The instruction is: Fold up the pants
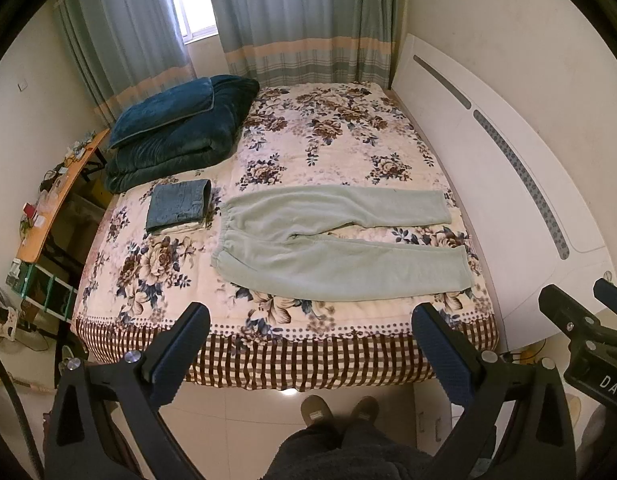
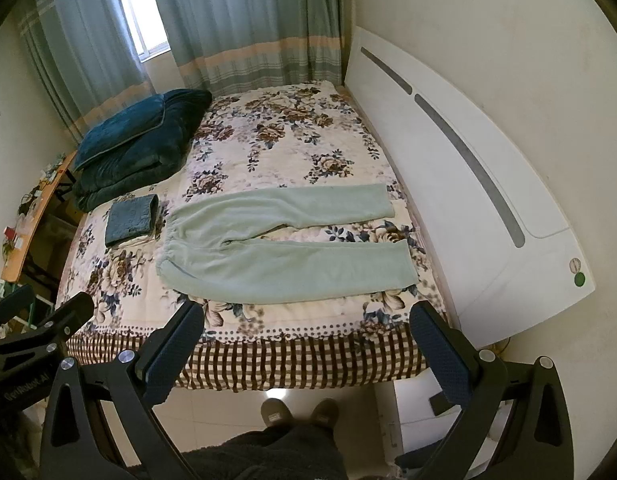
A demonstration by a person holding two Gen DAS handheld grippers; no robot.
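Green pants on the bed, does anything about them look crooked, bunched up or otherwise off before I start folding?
Nothing stands out. The green pants lie flat on the floral bedspread, waistband toward the folded jeans, legs spread slightly apart. Both grippers, left and right, are open short of the bed.

Both the left gripper (image 1: pixel 308 354) and right gripper (image 2: pixel 306 350) hang side by side, jaws spread wide, holding nothing.
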